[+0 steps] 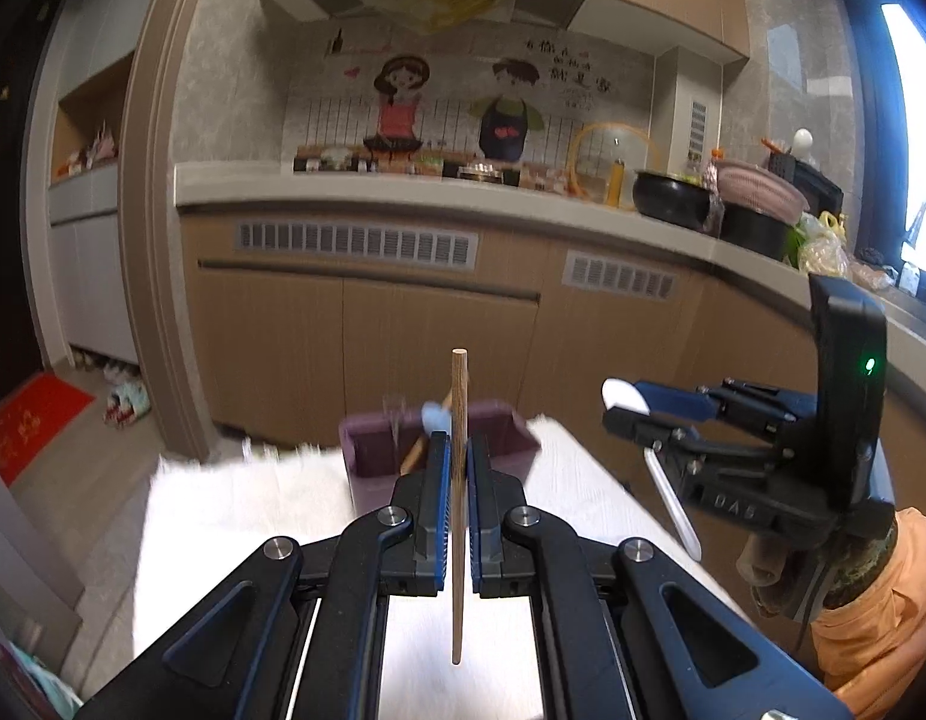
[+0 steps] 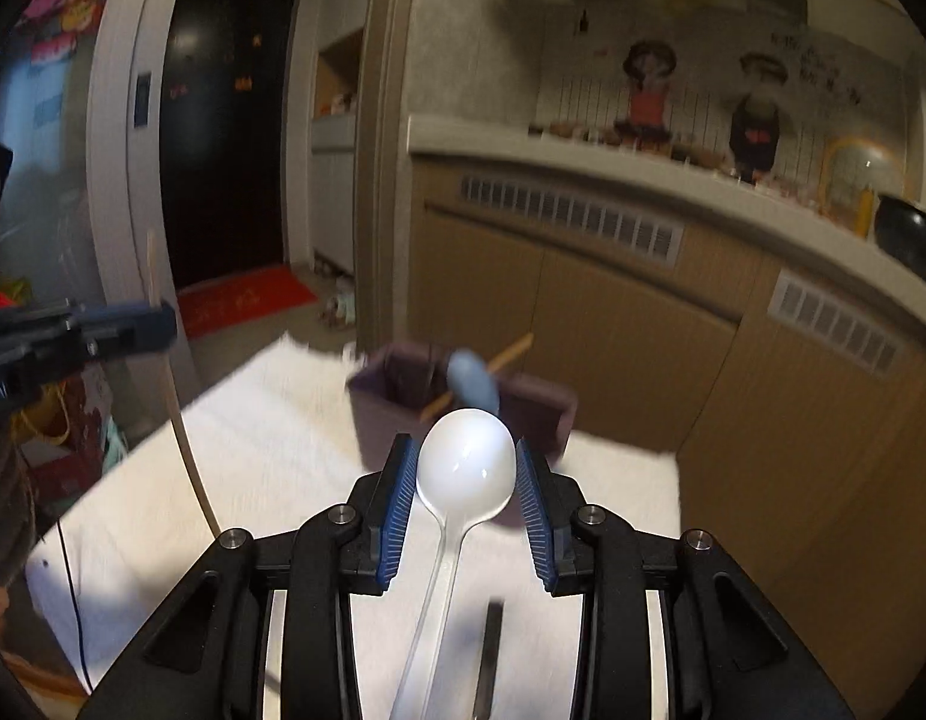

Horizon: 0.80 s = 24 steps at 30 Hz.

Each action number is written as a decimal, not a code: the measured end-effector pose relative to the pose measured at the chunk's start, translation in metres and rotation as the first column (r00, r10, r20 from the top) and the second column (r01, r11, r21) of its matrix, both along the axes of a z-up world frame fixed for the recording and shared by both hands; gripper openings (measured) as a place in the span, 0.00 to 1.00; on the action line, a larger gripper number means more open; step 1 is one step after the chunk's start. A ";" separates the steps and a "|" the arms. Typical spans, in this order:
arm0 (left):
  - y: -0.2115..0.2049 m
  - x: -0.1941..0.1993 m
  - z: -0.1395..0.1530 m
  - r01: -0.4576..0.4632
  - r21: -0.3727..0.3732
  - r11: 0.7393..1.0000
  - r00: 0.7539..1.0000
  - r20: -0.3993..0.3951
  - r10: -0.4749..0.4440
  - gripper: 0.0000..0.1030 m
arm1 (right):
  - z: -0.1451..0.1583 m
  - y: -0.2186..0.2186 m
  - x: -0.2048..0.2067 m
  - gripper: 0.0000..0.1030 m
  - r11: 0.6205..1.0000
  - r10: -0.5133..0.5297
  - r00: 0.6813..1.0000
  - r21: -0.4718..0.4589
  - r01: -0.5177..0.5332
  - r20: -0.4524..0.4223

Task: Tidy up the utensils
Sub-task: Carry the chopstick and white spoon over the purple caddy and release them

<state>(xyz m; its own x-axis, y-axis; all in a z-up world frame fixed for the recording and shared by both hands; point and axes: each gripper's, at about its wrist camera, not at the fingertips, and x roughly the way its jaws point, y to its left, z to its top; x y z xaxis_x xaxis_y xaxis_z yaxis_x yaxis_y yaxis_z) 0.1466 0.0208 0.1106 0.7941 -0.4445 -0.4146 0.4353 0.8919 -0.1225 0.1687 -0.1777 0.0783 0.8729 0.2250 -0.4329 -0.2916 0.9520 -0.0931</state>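
Note:
My left gripper (image 1: 460, 441) is shut on a wooden chopstick (image 1: 459, 384) that stands upright between its pads. Just beyond it a purple bin (image 1: 373, 450) sits on the white cloth, holding a blue spoon (image 1: 433, 418) and another wooden stick. To the right, off the table, my right gripper (image 1: 619, 408) carries a white plastic spoon (image 1: 673, 504) with its handle hanging down. In the right wrist view the right gripper (image 2: 466, 447) is shut on the white spoon (image 2: 466, 468) at its bowl, in front of the purple bin (image 2: 379, 414). The left gripper (image 2: 163, 324) shows at the left edge.
A white cloth (image 2: 271, 432) covers the table, and a dark utensil (image 2: 490, 648) lies on it under my right gripper. Brown kitchen cabinets (image 1: 403, 348) and a cluttered counter (image 1: 523, 198) stand behind. An orange sleeve (image 1: 883, 612) is at the right edge.

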 end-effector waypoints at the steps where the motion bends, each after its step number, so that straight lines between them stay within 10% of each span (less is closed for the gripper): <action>1: -0.001 0.005 0.006 -0.003 -0.004 1.000 1.000 0.012 0.003 0.03 | 0.011 -0.002 0.007 0.34 1.000 0.000 1.000 0.008 0.000 0.017; 13: -0.020 0.084 0.066 0.013 -0.043 0.999 0.992 0.123 -0.008 0.03 | 0.071 0.000 0.075 0.34 0.999 -0.038 0.964 0.037 0.029 0.261; 24: -0.027 0.158 0.026 0.003 -0.051 0.999 0.999 0.035 -0.001 0.03 | 0.010 0.008 0.157 0.35 0.997 -0.080 0.969 0.009 0.080 0.236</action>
